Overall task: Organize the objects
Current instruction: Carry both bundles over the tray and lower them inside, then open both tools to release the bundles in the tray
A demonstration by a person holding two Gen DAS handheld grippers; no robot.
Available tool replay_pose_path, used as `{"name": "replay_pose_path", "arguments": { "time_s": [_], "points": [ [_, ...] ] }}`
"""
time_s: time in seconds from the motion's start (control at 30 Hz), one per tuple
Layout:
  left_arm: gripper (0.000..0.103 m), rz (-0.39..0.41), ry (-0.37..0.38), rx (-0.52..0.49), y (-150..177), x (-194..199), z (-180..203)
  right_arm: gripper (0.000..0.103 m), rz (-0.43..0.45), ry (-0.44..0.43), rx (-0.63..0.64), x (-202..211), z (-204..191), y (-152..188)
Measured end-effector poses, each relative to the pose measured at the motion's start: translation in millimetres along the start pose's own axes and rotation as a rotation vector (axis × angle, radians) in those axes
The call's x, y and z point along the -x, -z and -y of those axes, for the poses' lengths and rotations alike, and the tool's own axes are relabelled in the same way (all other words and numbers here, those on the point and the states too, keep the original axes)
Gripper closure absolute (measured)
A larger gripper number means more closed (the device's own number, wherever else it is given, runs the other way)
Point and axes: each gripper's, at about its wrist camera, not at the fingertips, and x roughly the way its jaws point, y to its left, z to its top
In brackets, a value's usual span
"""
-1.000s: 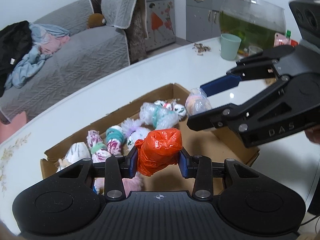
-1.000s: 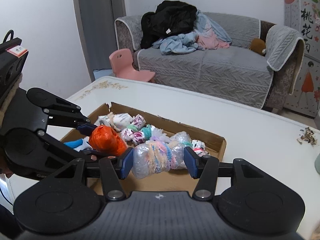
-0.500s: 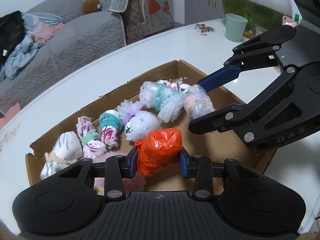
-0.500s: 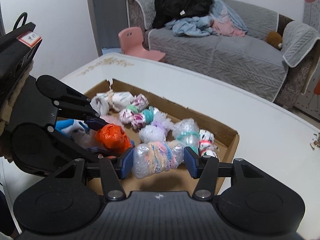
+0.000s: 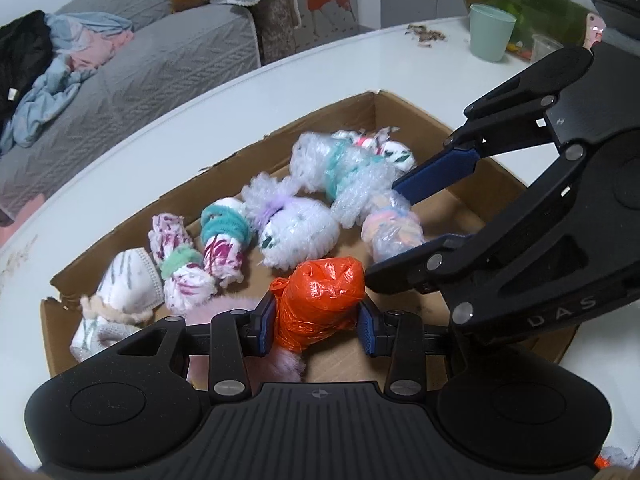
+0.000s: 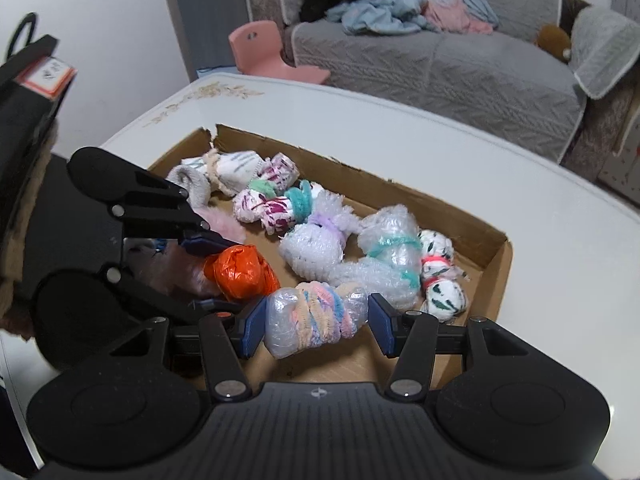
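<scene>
**Ana:** Fingers [image 5: 267, 322] of the left gripper [image 5: 318, 322] were clamped on the orange plastic bundle [image 5: 320, 306] in the left wrist view, one blue pad on each side of it, and the bundle hung low over the near part of the cardboard box [image 5: 400, 104].

**Ben:** And the right gripper [image 5: 404, 216] came in from the right of that same view, its two blue fingers pinching the clear-wrapped pastel bundle [image 5: 390, 230] just beyond the orange one. Behind them a row of wrapped bundles lay on the box floor: a bubble-wrap roll with a teal band [image 5: 340, 172], a white one tied in lilac [image 5: 296, 228], and a magenta-printed pair [image 5: 200, 252]. A pale green cup [image 5: 490, 32] stood far back on the white tabletop [image 5: 240, 100].

**Ana:** Over to the right wrist view: the right gripper [image 6: 316, 324] squeezed the pastel bundle [image 6: 312, 318] end to end, held above the near floor of the box [image 6: 496, 264].

**Ben:** The left gripper [image 6: 216, 276] reached in from the left there, shut around the orange bundle [image 6: 240, 272], which sat just beside the pastel one; whether the two touched, I couldn't tell. A fluffy pink thing [image 6: 224, 226] lay under the left gripper's arm. Past the tabletop [image 6: 520, 184] were a grey sofa [image 6: 460, 72] heaped with clothes and a small pink chair [image 6: 268, 48].
</scene>
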Motion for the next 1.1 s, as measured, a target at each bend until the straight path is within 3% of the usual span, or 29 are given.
{"name": "replay_pose_path", "arguments": {
  "time_s": [0.3,0.4,0.5,0.8,0.93,1.1],
  "points": [
    [0.054,0.001,-0.001,0.002,2.9,-2.2,-0.2,0.052,-0.02,-0.027,-0.087,-4.2,12.0,-0.4],
    [0.051,0.002,-0.005,0.009,2.3,-2.1,0.1,0.052,-0.024,-0.048,-0.112,-5.6,13.2,-0.6],
    [0.041,0.0,-0.016,0.029,1.7,-3.0,-2.8,0.05,-0.027,-0.055,-0.137,-7.0,14.7,-0.7],
    [0.036,0.002,-0.023,0.009,2.3,-2.6,2.1,0.048,-0.025,-0.068,-0.142,-7.5,15.0,-1.1],
    [0.025,0.015,-0.022,0.015,-0.5,2.2,4.0,0.047,-0.015,-0.063,-0.144,-4.1,15.6,-2.1],
    [0.022,0.032,-0.023,0.008,-4.6,10.7,8.2,0.047,0.003,-0.064,-0.147,2.2,16.8,-4.3]
  ]
}}
